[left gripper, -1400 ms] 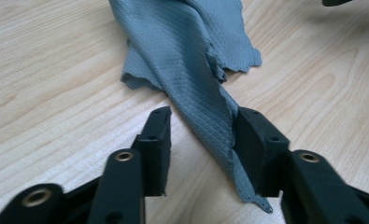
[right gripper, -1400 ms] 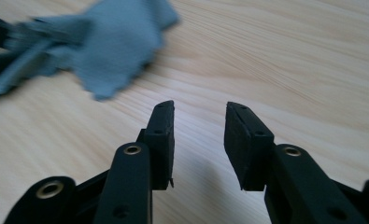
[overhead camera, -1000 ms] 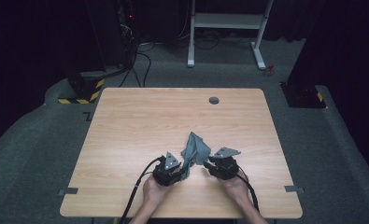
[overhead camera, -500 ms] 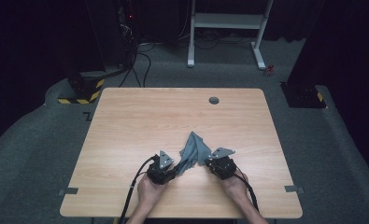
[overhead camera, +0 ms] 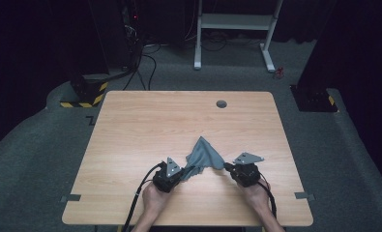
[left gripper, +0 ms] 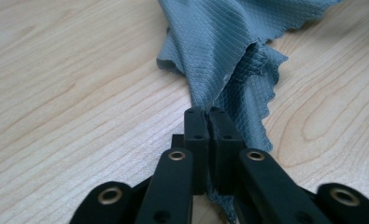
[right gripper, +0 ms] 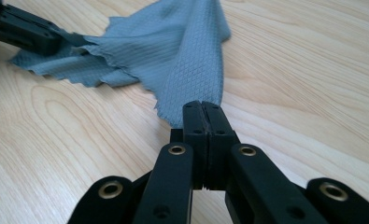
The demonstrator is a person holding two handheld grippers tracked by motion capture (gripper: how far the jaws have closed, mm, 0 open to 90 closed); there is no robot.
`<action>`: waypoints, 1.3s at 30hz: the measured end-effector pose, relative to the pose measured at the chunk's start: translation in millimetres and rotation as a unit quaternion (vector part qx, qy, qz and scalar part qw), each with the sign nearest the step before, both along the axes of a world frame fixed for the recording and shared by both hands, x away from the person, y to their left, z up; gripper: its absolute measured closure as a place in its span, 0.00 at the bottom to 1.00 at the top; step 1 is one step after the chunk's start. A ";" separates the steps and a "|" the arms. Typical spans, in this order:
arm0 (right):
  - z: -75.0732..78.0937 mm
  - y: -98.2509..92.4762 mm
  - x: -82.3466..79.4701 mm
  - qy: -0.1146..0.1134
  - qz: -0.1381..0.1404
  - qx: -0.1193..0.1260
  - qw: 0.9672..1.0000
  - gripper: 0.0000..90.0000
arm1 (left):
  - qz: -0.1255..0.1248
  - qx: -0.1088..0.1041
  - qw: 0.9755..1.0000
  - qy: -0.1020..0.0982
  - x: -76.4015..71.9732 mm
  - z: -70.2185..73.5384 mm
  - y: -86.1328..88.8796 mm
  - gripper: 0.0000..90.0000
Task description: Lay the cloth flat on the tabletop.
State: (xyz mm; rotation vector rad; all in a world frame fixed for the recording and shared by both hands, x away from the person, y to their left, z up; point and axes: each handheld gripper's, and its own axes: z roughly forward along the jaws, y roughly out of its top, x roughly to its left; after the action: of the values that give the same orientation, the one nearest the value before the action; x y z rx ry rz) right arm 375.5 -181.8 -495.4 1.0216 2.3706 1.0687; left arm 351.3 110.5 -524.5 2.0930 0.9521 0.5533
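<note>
A grey-blue waffle-weave cloth (overhead camera: 205,153) lies bunched on the wooden table (overhead camera: 130,125) near its front edge, stretched between both grippers. My left gripper (overhead camera: 184,170) has just been closing and is now shut on the cloth's left corner; in the left gripper view its jaws (left gripper: 209,112) pinch a fold of the cloth (left gripper: 219,42). My right gripper (overhead camera: 226,166) is shut on the right corner. In the right gripper view the cloth (right gripper: 182,46) runs out from its closed jaws (right gripper: 203,105), and the left gripper (right gripper: 28,30) shows at the far left.
A round cable hole (overhead camera: 221,104) sits near the table's far edge. Behind the table stand a white frame (overhead camera: 232,29) and a black-and-yellow striped base (overhead camera: 84,94) with cables on the grey floor.
The right gripper has moved to the right, drawing its corner of the cloth with it. The left gripper's jaws have closed on the cloth's other corner; that hand barely moved.
</note>
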 end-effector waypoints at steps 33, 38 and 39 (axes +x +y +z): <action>-6.0 -40.4 -26.3 -0.007 -0.027 0.014 1.000 0.81 | -0.049 -0.017 0.999 -0.009 -20.1 23.8 -2.9 0.65; -2.5 -16.8 -3.3 0.000 -0.015 0.001 1.000 0.77 | -0.016 -0.002 1.000 0.016 17.3 25.0 -7.8 0.66; -2.5 -16.8 -3.3 0.000 -0.015 0.001 1.000 0.77 | -0.016 -0.002 1.000 0.016 17.3 25.0 -7.8 0.66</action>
State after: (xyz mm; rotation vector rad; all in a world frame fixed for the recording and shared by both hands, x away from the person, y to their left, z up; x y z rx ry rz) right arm 372.2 -198.6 -497.9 1.0540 2.3481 1.0598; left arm 368.5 102.8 -499.5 2.1162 0.9364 0.5025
